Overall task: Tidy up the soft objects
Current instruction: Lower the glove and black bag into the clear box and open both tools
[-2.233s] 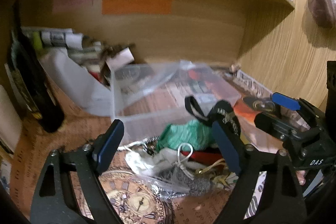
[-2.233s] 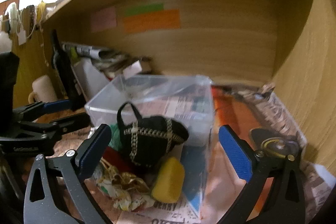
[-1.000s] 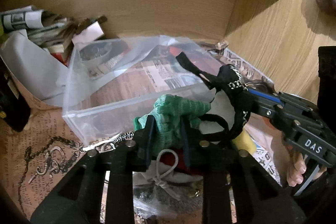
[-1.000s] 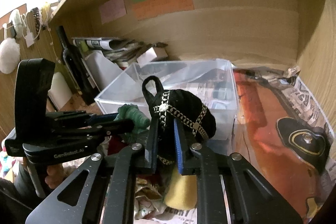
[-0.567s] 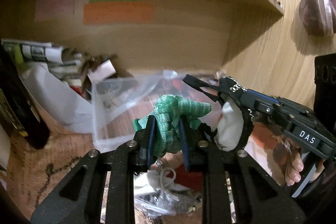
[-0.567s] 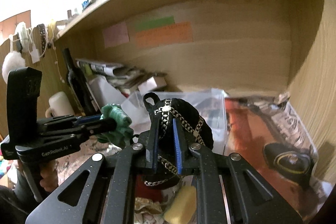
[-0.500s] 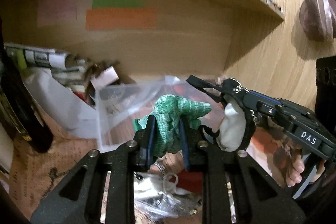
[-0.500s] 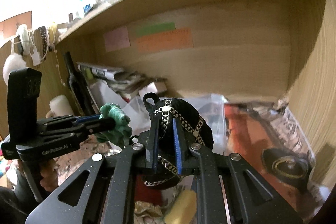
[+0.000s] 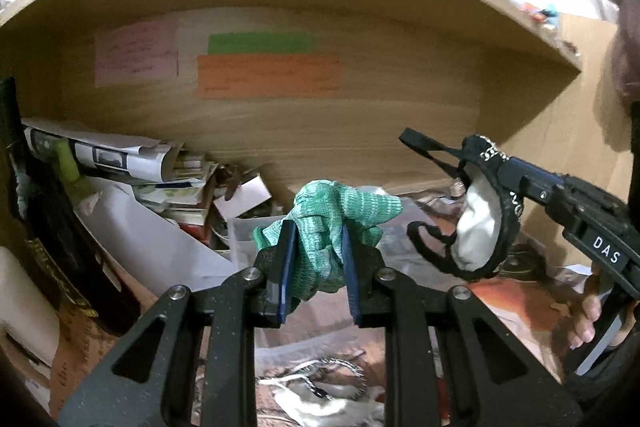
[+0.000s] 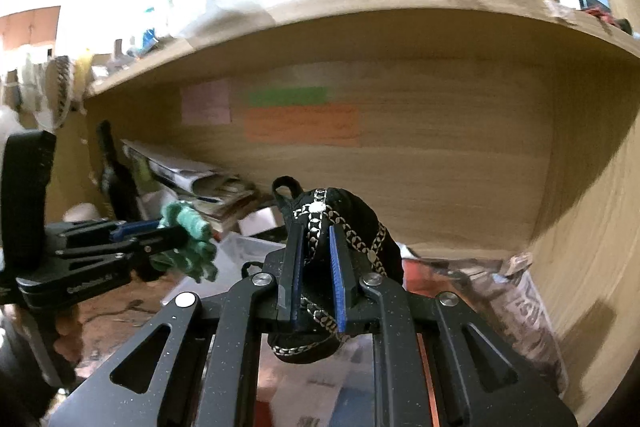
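My left gripper (image 9: 316,227) is shut on a green knitted cloth (image 9: 332,215) and holds it in the air in front of the wooden shelf. The cloth also shows in the right wrist view (image 10: 188,231), held by the left gripper (image 10: 176,231). My right gripper (image 10: 314,231) is shut on a black cap with silver chain trim (image 10: 348,223). In the left wrist view the cap (image 9: 476,235) shows its white lining, held up by the right gripper (image 9: 496,171) at the right. A clear plastic box (image 9: 256,235) lies below both, mostly hidden.
A dark bottle (image 9: 52,227) stands at the left. Rolled newspapers and papers (image 9: 120,159) pile against the shelf's back wall (image 9: 360,131). Chains and small white items (image 9: 320,387) lie on the newspaper-covered surface below. The wooden side wall (image 10: 580,187) is on the right.
Both grippers closed on their items, the left on the green cloth and the right on the black cap, and have lifted them up from the pile, higher than half a second ago.
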{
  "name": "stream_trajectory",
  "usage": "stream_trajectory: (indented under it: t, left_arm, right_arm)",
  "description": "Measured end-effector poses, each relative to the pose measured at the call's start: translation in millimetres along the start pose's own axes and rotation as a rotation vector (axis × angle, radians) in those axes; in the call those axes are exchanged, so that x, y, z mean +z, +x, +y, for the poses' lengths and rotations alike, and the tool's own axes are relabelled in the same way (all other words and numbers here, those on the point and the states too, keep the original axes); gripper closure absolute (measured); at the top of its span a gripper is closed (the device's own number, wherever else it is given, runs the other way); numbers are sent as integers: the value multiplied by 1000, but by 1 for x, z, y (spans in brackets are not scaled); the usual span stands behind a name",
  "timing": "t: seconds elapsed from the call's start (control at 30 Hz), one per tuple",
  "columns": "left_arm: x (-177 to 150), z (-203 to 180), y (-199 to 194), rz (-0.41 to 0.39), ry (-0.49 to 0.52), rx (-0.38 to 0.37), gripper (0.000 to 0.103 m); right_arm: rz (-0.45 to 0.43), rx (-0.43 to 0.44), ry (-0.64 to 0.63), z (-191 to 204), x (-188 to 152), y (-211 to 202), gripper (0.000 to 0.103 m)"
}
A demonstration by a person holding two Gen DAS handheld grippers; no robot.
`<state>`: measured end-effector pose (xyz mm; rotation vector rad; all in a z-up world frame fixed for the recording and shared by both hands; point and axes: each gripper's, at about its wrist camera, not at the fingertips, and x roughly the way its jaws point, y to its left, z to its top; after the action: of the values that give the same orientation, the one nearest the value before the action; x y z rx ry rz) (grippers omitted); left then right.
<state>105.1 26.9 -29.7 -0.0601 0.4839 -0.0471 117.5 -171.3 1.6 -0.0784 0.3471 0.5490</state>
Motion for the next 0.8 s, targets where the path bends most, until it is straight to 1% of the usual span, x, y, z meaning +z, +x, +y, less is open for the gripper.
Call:
stream_trajectory:
  t: [0.13, 0.27, 0.47, 0.67, 0.8]
  left_arm:
    - [-1, 8, 28, 71, -1, 20, 81]
    - [-6, 14, 57, 146, -6, 19, 81]
    - [-14, 13, 90, 252, -10, -4, 81]
    - [-19, 5, 110, 305, 28, -6, 81]
    - [-22, 3, 121, 347, 32, -11, 80]
  right_arm:
    - [69, -22, -16, -6, -6, 27, 91]
    - [147, -32, -26, -10, -15, 52, 91]
    - [273, -24, -43, -13, -30, 84, 91]
    - [364, 11, -72, -6, -38, 102, 91]
    - [397, 34, -89, -1, -42, 108, 91]
